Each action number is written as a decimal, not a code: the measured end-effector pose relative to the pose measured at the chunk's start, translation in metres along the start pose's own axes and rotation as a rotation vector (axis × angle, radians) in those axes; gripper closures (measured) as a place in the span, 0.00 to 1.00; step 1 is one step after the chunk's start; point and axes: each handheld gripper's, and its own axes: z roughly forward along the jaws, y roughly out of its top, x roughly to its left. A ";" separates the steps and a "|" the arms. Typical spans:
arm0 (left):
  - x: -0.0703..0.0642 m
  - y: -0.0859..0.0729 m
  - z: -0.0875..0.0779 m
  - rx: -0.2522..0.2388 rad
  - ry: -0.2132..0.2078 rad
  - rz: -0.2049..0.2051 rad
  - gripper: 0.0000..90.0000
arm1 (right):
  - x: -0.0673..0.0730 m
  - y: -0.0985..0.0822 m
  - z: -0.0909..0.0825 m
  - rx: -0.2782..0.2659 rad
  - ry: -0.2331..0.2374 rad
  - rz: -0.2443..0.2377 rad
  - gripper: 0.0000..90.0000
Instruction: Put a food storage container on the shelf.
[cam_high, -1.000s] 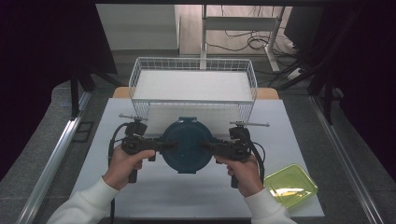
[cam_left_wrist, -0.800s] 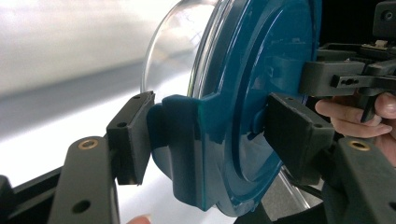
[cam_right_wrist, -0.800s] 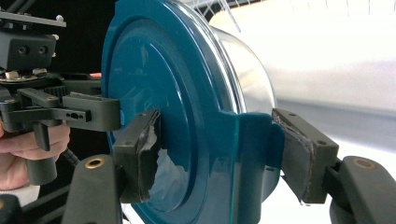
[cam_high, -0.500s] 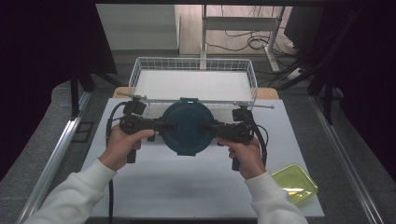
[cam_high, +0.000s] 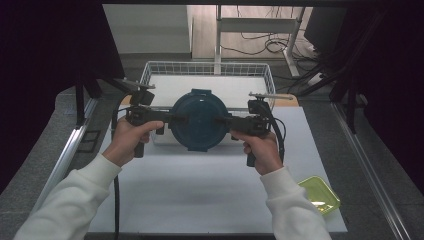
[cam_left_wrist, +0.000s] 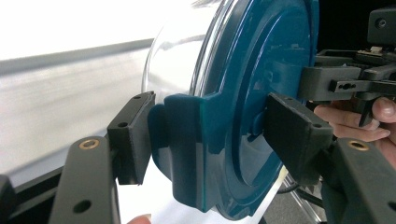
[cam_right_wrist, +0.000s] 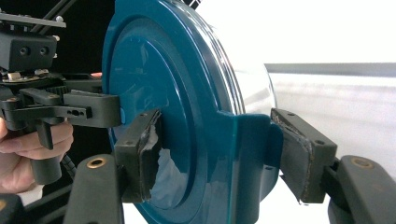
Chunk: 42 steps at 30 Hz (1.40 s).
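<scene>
Teal-lidded clear container (cam_high: 199, 120) hung above the bench's (cam_high: 200, 195) far edge, by the wire basket (cam_high: 150, 70). Left gripper (cam_left_wrist: 205, 135) and right gripper (cam_right_wrist: 217, 154) each clamped a lid clip, opposite sides. Carry step; next likely lowering level into the basket.

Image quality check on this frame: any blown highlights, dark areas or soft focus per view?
High view: sides and top corners fall to near black; white table evenly lit; container sharp. Left gripper view: upper left blown white; teal lid glossy with reflections. Right gripper view: background right of the lid clipped white, far hand slightly soft.
</scene>
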 end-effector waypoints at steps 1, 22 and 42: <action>0.000 0.000 0.000 0.000 0.000 0.000 0.39 | 0.000 0.000 0.000 0.000 0.000 0.000 0.40; 0.012 0.050 -0.001 -0.039 -0.021 -0.005 0.39 | -0.001 0.050 0.007 -0.028 -0.006 -0.001 0.40; 0.038 0.083 0.009 -0.047 -0.042 -0.018 0.40 | -0.013 0.089 0.024 -0.027 -0.024 0.003 0.41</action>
